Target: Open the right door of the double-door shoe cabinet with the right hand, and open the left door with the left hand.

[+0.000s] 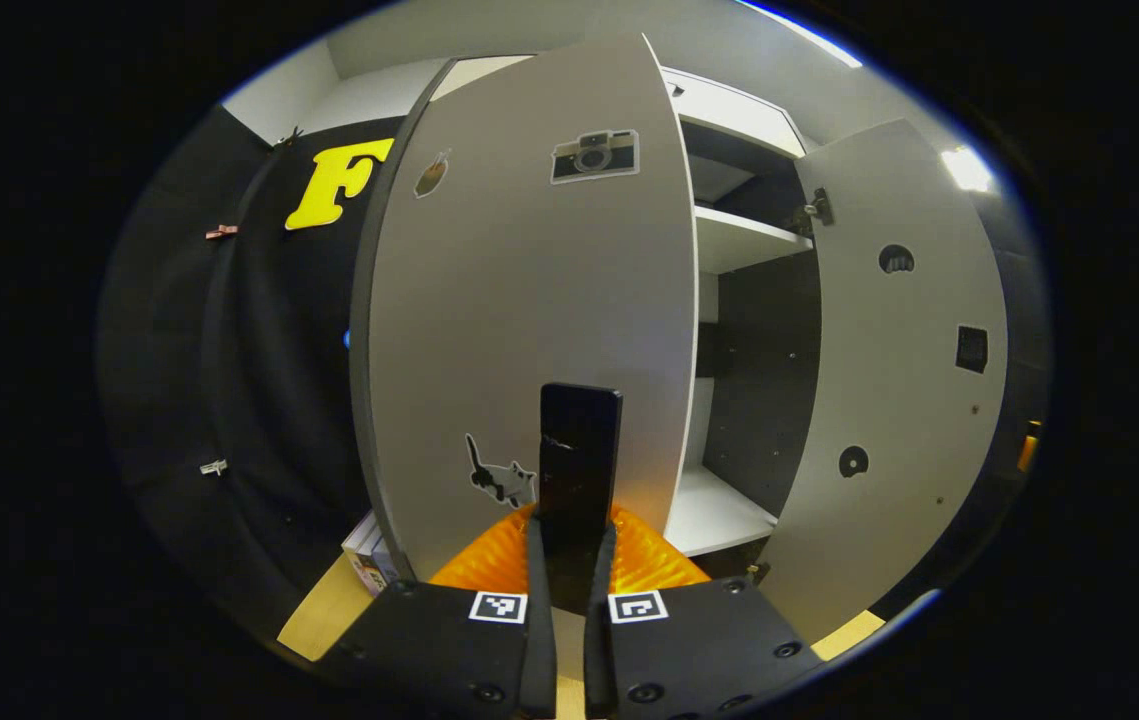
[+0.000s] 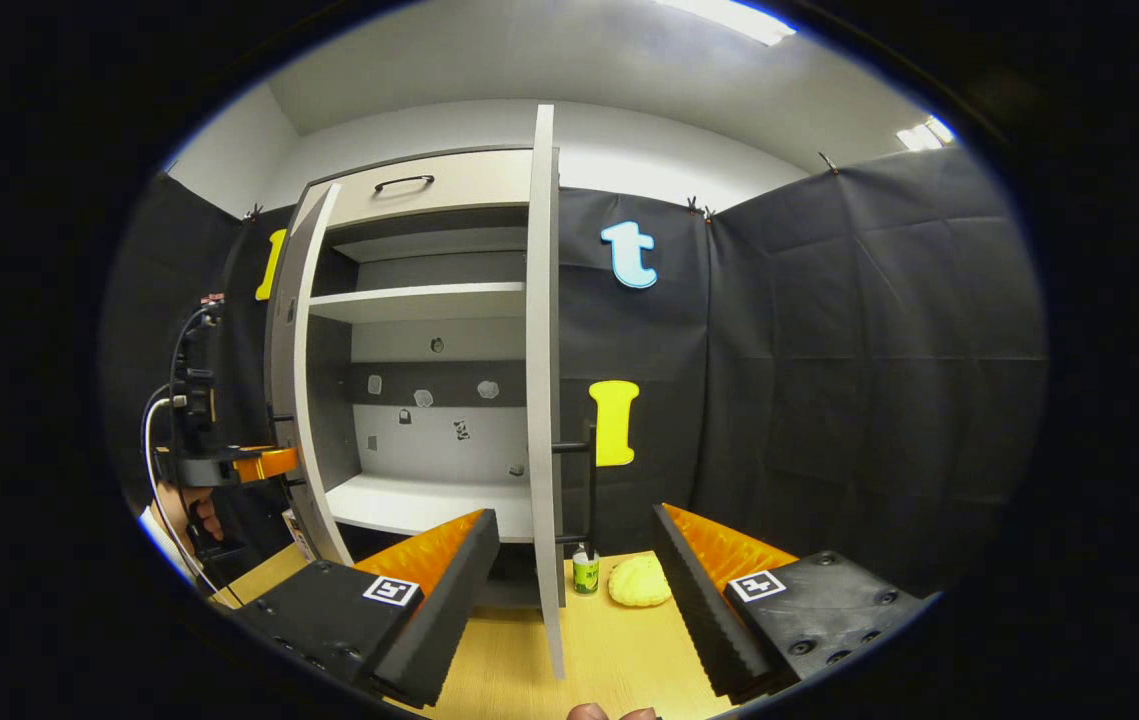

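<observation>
The grey left door (image 1: 529, 300) of the shoe cabinet, with a camera and a cat sticker, stands swung out in the left gripper view. My left gripper (image 1: 572, 530) is shut on its black upright handle (image 1: 579, 440). The right door (image 1: 899, 380) stands wide open, inner face showing. In the right gripper view the right door (image 2: 544, 400) is edge-on straight ahead, its black handle (image 2: 587, 480) on the far side. My right gripper (image 2: 574, 515) is open, one finger on each side of the door edge, apart from it. The left gripper (image 2: 229, 465) and a hand appear at the left door (image 2: 284, 380).
White shelves (image 2: 419, 300) inside the cabinet are bare. A drawer with a black handle (image 2: 404, 182) tops it. On the wooden table (image 2: 609, 650) a small green can (image 2: 585, 572) and a yellow lumpy object (image 2: 640, 580) lie by the right door. A box (image 1: 369, 555) sits low left.
</observation>
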Tool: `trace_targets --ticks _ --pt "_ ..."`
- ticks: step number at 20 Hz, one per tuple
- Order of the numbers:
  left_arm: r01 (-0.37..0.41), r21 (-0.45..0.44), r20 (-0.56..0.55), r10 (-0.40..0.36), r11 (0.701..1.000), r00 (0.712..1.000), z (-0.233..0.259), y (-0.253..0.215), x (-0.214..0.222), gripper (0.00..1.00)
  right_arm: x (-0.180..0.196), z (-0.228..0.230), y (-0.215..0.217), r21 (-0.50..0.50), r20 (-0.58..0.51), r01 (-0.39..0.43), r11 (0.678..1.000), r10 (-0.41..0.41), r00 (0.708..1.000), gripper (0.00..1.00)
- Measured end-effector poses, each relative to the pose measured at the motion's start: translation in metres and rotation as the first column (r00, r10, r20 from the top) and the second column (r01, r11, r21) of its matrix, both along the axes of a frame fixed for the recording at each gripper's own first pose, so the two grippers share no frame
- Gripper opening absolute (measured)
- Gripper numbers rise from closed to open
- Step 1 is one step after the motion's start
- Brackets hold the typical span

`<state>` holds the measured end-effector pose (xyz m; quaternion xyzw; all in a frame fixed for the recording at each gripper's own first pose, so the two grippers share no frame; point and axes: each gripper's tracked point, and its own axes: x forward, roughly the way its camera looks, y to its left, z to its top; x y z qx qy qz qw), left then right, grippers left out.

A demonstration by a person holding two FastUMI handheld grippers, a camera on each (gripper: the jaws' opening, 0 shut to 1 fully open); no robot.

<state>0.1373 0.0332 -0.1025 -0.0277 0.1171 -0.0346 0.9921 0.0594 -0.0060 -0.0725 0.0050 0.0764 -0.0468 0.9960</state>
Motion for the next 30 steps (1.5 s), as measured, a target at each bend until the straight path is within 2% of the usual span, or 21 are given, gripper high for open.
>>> trace_targets --ticks 2,3,10,16,22,30 --pt "0.001 0.007 0.002 -0.001 1.0 1.0 0.001 0.008 -0.015 0.16 0.0 0.0 0.001 0.003 0.002 0.002 1.0 -0.002 1.0 0.93" --pt "0.002 0.01 0.001 -0.002 1.0 1.0 0.004 0.014 -0.023 0.16 0.0 0.0 0.002 0.004 0.001 0.002 1.0 -0.002 1.0 0.96" --pt "0.026 0.002 -0.012 -0.026 1.0 1.0 0.006 0.04 -0.043 0.15 0.003 0.0 0.019 0.0 0.006 -0.026 1.0 0.026 1.0 0.96" --pt "-0.028 -0.005 0.005 0.028 1.0 1.0 0.008 0.072 -0.062 0.15 0.003 0.0 0.028 0.001 0.006 -0.041 0.999 0.041 0.999 0.96" --pt "-0.022 0.013 -0.005 0.022 1.0 1.0 0.01 0.101 -0.073 0.14 0.003 0.0 0.042 0.012 0.01 -0.064 0.998 0.064 0.998 0.96" --pt "-0.101 0.011 0.007 0.101 0.995 0.995 0.009 0.164 -0.087 0.13 0.006 0.0 0.071 0.017 0.017 -0.118 0.993 0.118 0.993 0.96"
